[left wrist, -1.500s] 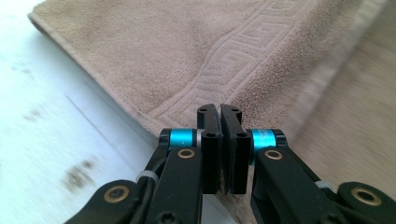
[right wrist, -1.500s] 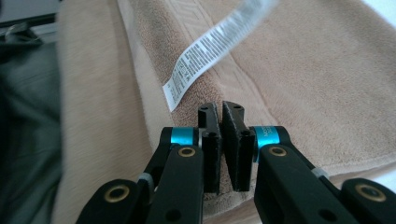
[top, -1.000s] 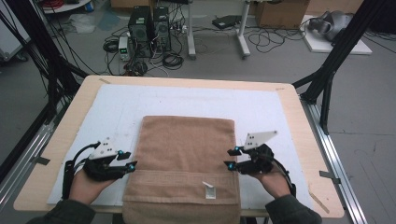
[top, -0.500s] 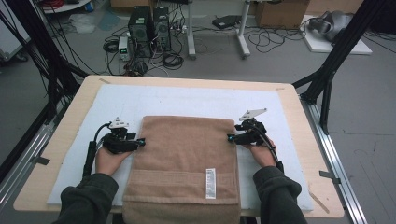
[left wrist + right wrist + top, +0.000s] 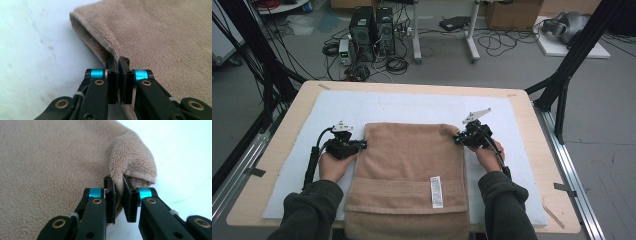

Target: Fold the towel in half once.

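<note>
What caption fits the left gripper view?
Left gripper pinching the folded brown terry towel's edge on a white mat.

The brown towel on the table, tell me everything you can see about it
The brown towel is tan terry cloth, folded into a layered rectangle, lying flat on the white mat with its near end hanging over the table's front edge. A woven band crosses it near that end, and a white care label sits there. Both grippers' jaws have just been closing: the left gripper pinches its far left corner, the right gripper its far right corner, which bunches up between the jaws.
</note>
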Action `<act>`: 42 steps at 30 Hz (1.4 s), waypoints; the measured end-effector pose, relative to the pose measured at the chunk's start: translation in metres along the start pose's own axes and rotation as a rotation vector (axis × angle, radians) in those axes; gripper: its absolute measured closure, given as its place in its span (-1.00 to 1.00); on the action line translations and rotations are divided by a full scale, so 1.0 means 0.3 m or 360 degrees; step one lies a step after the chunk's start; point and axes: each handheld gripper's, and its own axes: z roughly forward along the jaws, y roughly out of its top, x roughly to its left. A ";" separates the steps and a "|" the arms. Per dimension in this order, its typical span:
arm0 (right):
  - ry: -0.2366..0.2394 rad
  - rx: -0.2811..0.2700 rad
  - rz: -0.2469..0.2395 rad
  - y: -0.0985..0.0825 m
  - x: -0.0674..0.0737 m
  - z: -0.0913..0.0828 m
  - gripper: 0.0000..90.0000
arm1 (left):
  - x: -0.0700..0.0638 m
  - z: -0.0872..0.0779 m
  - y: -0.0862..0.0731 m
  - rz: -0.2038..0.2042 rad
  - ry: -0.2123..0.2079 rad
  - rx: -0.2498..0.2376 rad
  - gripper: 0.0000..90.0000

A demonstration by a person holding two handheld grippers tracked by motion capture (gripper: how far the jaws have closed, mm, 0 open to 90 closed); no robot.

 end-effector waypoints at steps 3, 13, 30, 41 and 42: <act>-0.0074 -0.0032 -0.0034 0.049 -0.012 -0.020 0.84 | 0.004 -0.002 0.052 0.0032 0.0053 -0.0039 0.93; -0.0268 -0.0224 -0.0097 0.245 -0.096 -0.149 0.81 | 0.060 -0.046 0.318 0.0100 0.0184 -0.0295 0.92; -0.0072 -0.0156 0.0004 0.129 -0.012 -0.144 -0.06 | 0.017 -0.055 0.069 0.0139 -0.0078 -0.0078 -0.05; 0.0043 -0.0203 -0.0069 -0.016 0.135 -0.177 -0.08 | -0.041 -0.136 -0.073 0.0229 -0.0156 -0.0060 -0.13; 0.0045 -0.0203 -0.0066 -0.032 0.148 -0.173 -0.05 | -0.044 -0.139 -0.086 0.0228 -0.0160 -0.0063 -0.08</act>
